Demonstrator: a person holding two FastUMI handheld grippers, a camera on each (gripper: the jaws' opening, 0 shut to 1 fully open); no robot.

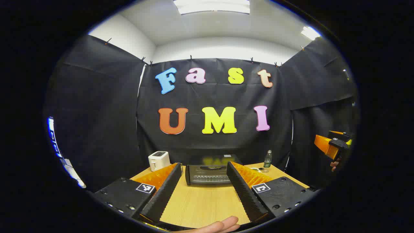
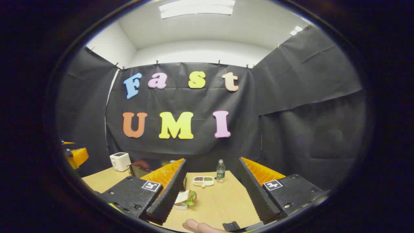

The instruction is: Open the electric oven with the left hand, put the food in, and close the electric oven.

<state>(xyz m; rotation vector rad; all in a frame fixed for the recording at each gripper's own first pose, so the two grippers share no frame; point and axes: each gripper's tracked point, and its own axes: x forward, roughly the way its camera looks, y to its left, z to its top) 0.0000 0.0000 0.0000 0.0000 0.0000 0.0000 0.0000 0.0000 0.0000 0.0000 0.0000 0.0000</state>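
The black electric oven [image 1: 210,173] stands at the back of the wooden table [image 1: 200,207], its door closed. My left gripper [image 1: 204,165] is open well short of it, the oven showing between the fingers. The food, a sandwich [image 2: 185,196] on a small white dish, lies on the table just inside one finger [image 2: 168,191] of my right gripper [image 2: 212,161], which is open and holds nothing. In the right gripper view the oven [image 2: 140,169] is partly hidden behind that finger.
A white toaster [image 1: 159,160] stands left of the oven. A small green bottle [image 2: 220,170] and a white compartment tray [image 2: 203,181] sit at the table's back right. Black cloth walls close in on three sides. A thumb [image 1: 220,225] shows at the bottom edge.
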